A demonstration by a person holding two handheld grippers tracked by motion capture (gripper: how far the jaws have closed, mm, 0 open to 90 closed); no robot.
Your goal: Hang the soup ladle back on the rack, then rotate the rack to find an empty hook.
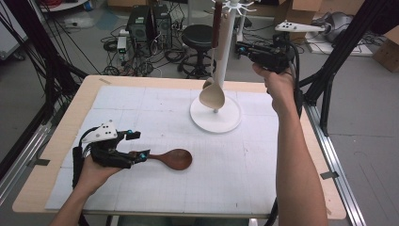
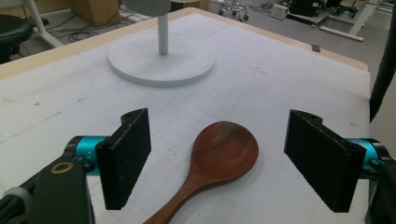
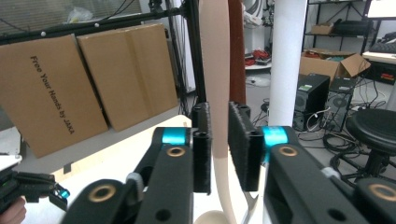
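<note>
A dark wooden spoon (image 1: pixel 176 159) (image 2: pixel 224 154) lies flat on the white mat, bowl to the right. My left gripper (image 1: pixel 139 145) (image 2: pixel 224 156) rests low over its handle end and is open, with one pad on each side of the spoon and neither touching it. A white stand (image 1: pixel 216 120) (image 2: pixel 161 58) holds a pale wooden spoon (image 1: pixel 211 96) (image 3: pixel 217 70) and a dark brown utensil (image 1: pixel 217 23) (image 3: pixel 236 51), both hanging. My right gripper (image 1: pixel 240 48) (image 3: pixel 219 144) is raised beside the stand's pole. Its narrow jaws close on the pale spoon's handle, which fills the gap between the pads.
The white gridded mat (image 1: pixel 155 117) covers the wooden table. The stand's round base sits at the back middle. Beyond the far edge are a black stool (image 1: pixel 197 40), computer cases and cables. Cardboard boxes (image 3: pixel 79 84) stand at the side.
</note>
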